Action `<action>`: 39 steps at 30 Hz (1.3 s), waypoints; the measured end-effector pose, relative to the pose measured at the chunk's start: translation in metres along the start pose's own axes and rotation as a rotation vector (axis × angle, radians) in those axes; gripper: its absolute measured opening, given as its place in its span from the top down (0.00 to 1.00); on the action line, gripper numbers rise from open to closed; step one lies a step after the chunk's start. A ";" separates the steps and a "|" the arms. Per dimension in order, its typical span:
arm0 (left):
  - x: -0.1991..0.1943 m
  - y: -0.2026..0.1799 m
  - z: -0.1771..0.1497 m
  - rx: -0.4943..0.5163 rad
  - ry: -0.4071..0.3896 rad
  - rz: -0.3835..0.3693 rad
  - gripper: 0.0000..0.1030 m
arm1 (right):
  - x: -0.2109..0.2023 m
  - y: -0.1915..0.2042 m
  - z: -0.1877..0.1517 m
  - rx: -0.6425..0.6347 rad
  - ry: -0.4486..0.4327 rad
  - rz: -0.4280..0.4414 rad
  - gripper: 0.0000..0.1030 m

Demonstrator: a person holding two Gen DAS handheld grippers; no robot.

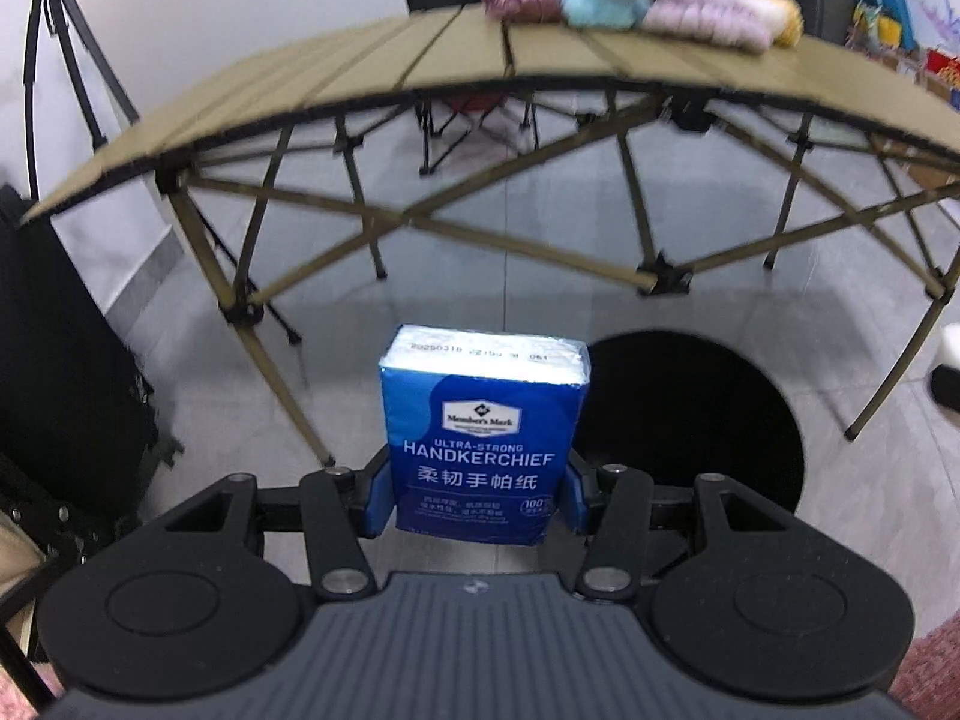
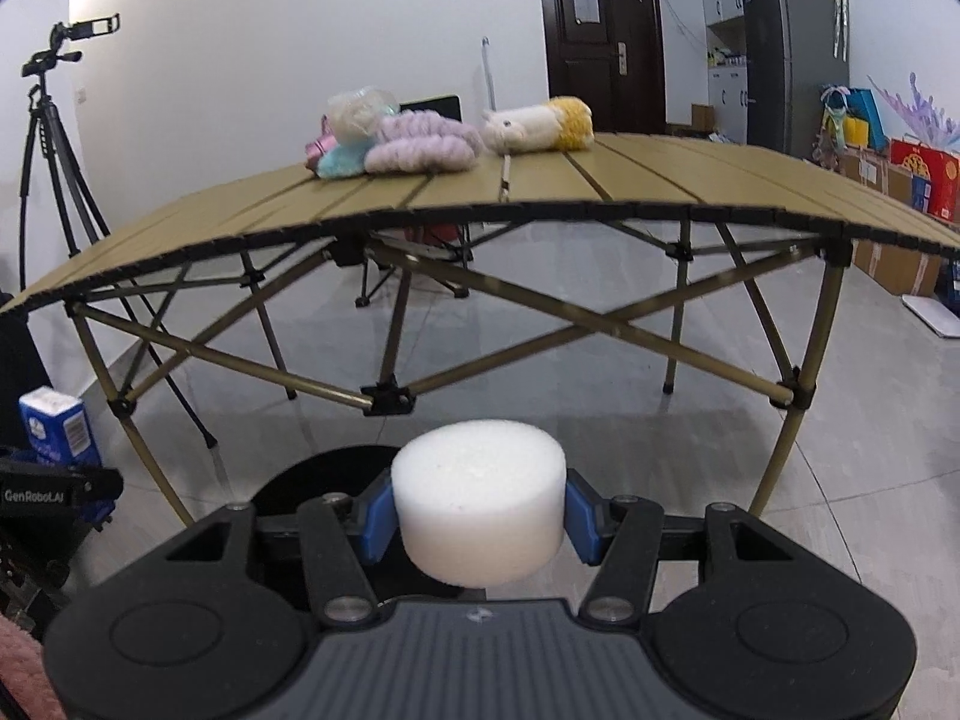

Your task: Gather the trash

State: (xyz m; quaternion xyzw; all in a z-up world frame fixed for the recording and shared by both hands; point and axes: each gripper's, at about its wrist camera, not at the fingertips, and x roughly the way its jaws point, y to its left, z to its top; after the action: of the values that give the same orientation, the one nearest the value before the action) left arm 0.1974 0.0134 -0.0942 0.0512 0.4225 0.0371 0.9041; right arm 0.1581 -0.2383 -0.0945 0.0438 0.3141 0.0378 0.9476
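Note:
My left gripper [image 1: 477, 495] is shut on a blue handkerchief tissue pack [image 1: 483, 438], held upright between its blue pads. Just right of the pack and below it gapes the round dark mouth of a black bin [image 1: 690, 420] on the floor. My right gripper [image 2: 480, 516] is shut on a white foam cylinder [image 2: 479, 504], gripped by its sides. Behind and left of the cylinder a dark curved edge of the bin [image 2: 327, 477] shows. The tissue pack [image 2: 59, 426] and the left gripper appear at the far left of the right wrist view.
A tan folding table [image 1: 540, 60] on crossed legs stands ahead, with several plush toys [image 2: 420, 141] on top. A tripod [image 2: 45, 138] stands at the left, a folding chair behind the table, boxes and bags [image 2: 918, 180] along the right wall. The floor is grey tile.

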 end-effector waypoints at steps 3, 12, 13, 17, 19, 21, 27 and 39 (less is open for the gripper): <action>0.015 0.004 -0.003 -0.008 0.049 0.009 0.49 | 0.006 -0.004 -0.002 0.008 0.018 -0.007 0.46; 0.045 0.017 -0.004 -0.052 0.161 0.001 0.49 | 0.028 -0.018 -0.009 0.046 0.078 -0.041 0.47; 0.049 0.017 -0.003 -0.057 0.172 -0.002 0.50 | 0.030 -0.020 -0.010 0.049 0.083 -0.045 0.47; 0.061 0.017 0.003 -0.078 0.210 -0.012 0.50 | 0.042 -0.024 -0.012 0.057 0.108 -0.057 0.47; 0.067 0.017 0.007 -0.090 0.224 -0.017 0.50 | 0.048 -0.026 -0.013 0.062 0.120 -0.067 0.47; 0.071 0.016 0.011 -0.099 0.231 -0.021 0.50 | 0.054 -0.028 -0.015 0.068 0.133 -0.075 0.47; 0.080 0.005 0.022 -0.106 0.249 -0.056 0.50 | 0.069 -0.037 -0.020 0.087 0.171 -0.096 0.47; 0.085 -0.030 0.030 -0.062 0.259 -0.116 0.50 | 0.083 -0.049 -0.026 0.110 0.209 -0.109 0.47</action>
State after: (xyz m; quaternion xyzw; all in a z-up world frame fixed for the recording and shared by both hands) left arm 0.2754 -0.0087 -0.1430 -0.0066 0.5366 0.0044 0.8438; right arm 0.2108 -0.2771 -0.1694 0.0745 0.4148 -0.0266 0.9065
